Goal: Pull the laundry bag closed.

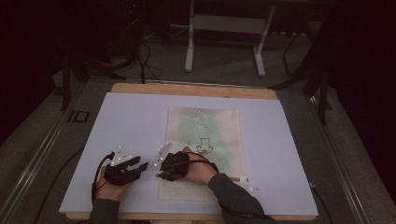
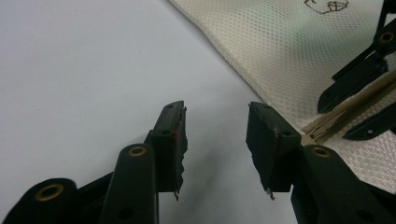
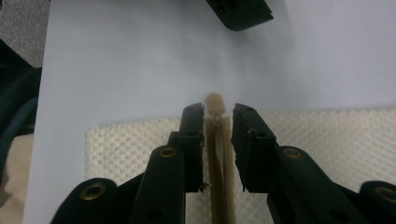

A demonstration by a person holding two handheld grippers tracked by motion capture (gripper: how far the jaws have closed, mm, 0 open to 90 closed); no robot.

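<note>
Dim workroom; pale board (image 1: pixel 130 121) on a table. Item: mesh zipper bag (image 1: pixel 205 140), flat at the board's centre, zipper (image 3: pixel 219 154) along its near edge. Right gripper (image 3: pixel 218 116): jaws narrow, straddling the zipper pull (image 3: pixel 215 102) at the bag's corner, small gaps showing either side. Left gripper (image 2: pixel 215 126): jaws wide, empty, just beside the bag. Risk: with nothing pinning the mesh, the bag may slide or the pull slip free.
</note>
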